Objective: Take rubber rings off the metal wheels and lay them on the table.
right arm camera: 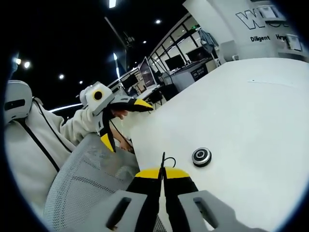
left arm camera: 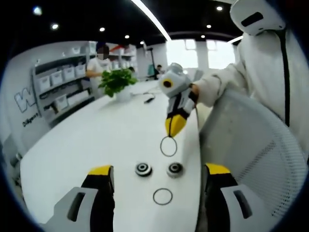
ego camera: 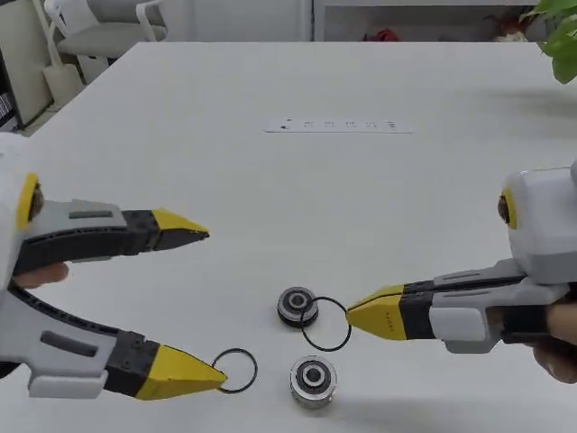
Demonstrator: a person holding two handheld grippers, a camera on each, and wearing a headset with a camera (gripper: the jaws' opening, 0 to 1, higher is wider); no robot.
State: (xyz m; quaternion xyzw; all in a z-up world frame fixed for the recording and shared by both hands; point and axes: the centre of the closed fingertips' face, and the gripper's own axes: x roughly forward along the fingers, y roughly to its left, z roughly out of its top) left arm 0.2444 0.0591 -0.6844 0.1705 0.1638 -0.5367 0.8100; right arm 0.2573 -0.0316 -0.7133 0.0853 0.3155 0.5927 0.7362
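Currently: one rubber ring [ego camera: 326, 349], which I judge light, limp and stretchy, best pinched anywhere along its band, clamped in my right gripper [ego camera: 352, 316]; left gripper [ego camera: 215, 307] spread apart.

This looks like an open-plan office with a lab corner. A long white table [ego camera: 270, 180] fills the head view, with office chairs [ego camera: 99, 27] at upper left. In the left gripper view, shelves of white bins [left arm camera: 58, 82] stand at left near a potted plant [left arm camera: 116, 82], under a ceiling strip light [left arm camera: 149, 19]. At upper middle of the right gripper view are what may be monitors [right arm camera: 177, 62], small and blurred.
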